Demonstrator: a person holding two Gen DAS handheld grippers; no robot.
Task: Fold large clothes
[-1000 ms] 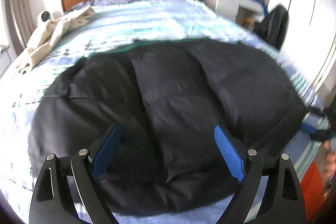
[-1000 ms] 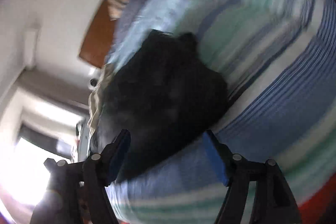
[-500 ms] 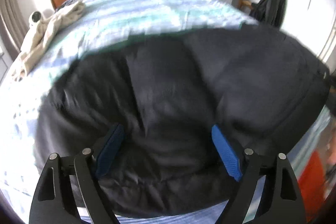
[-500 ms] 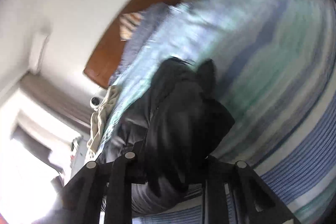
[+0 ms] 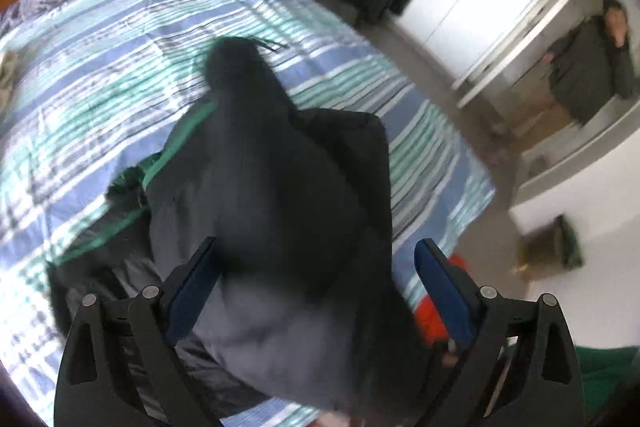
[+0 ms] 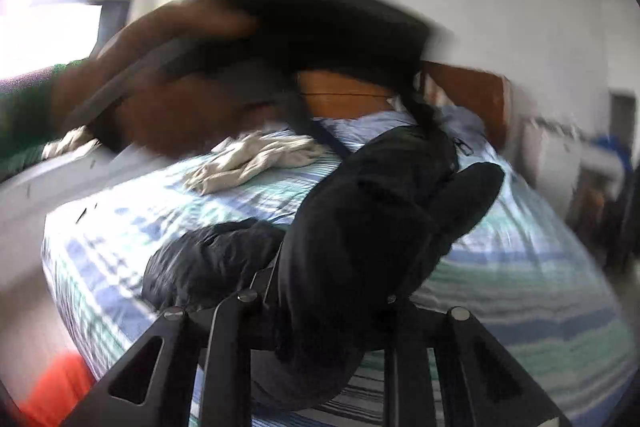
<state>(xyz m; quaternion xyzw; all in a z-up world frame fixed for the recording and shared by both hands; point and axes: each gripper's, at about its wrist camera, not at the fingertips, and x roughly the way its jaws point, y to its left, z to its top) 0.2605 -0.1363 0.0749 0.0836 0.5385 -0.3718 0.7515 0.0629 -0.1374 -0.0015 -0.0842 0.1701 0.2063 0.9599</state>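
Folding looks barely begun: the right claw [image 6: 324, 301] clenches the black padded jacket [image 5: 280, 195], lifted crumpled off the bed [image 5: 120, 39], while the left claw [image 5: 316, 285] gapes released.

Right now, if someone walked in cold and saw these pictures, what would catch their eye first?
The big black padded jacket dominates, bunched and lifted off the blue and green striped bedspread. In the right wrist view the right hand-held gripper is shut on its fabric, while the left hand-held gripper stands open around it. A cream garment lies crumpled farther up the bed.
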